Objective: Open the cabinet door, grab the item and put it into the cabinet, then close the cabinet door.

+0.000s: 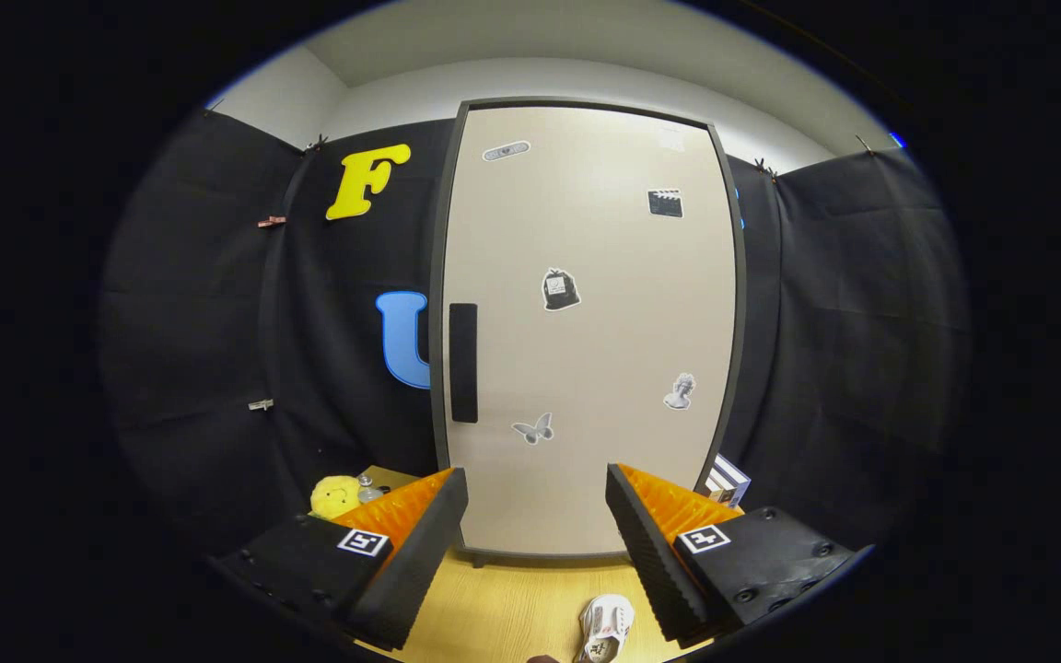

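A tall pale cabinet (586, 322) stands on the wooden table (512, 608) straight ahead, its door shut and dotted with small stickers. A dark vertical handle (463, 362) runs along the door's left edge. My gripper (538, 488) is open, fingers spread wide in front of the door's lower part, with nothing between them. A small white crumpled packet (606, 626) lies on the table close by, just inside the right finger. A yellow plush toy (335, 495) with a small bottle (367, 488) beside it sits left of the cabinet, beyond the left finger.
A white box (728, 481) leans by the cabinet's right lower corner. Black cloth walls close in on both sides and behind. The wooden tabletop stretches between the fingers up to the cabinet's base.
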Motion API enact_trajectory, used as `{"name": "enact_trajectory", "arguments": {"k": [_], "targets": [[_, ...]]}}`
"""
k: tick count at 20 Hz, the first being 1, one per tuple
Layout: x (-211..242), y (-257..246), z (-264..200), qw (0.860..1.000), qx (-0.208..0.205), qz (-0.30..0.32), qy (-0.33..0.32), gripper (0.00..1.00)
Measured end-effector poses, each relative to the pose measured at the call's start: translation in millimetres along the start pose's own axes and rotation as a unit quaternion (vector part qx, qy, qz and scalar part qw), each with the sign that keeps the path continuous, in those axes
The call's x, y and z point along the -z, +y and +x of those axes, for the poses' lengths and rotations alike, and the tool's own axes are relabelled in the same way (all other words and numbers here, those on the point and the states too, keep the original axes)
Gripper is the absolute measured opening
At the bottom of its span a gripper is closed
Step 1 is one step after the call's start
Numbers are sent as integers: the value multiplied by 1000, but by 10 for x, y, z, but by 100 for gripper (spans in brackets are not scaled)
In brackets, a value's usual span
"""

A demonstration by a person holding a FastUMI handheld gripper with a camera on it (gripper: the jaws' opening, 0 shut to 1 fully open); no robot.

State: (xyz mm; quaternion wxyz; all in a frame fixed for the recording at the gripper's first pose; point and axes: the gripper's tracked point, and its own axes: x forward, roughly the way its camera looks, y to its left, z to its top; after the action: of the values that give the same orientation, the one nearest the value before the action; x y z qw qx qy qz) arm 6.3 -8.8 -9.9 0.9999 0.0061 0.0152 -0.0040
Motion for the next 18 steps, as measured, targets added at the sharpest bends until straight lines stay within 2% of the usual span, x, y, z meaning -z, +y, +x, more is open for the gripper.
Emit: {"name": "enact_trajectory", "arguments": {"k": [11, 18], "targets": [[-216, 168, 118, 1000, -5, 15, -16, 98], [-522, 307, 593, 999, -7, 21, -35, 98]]}}
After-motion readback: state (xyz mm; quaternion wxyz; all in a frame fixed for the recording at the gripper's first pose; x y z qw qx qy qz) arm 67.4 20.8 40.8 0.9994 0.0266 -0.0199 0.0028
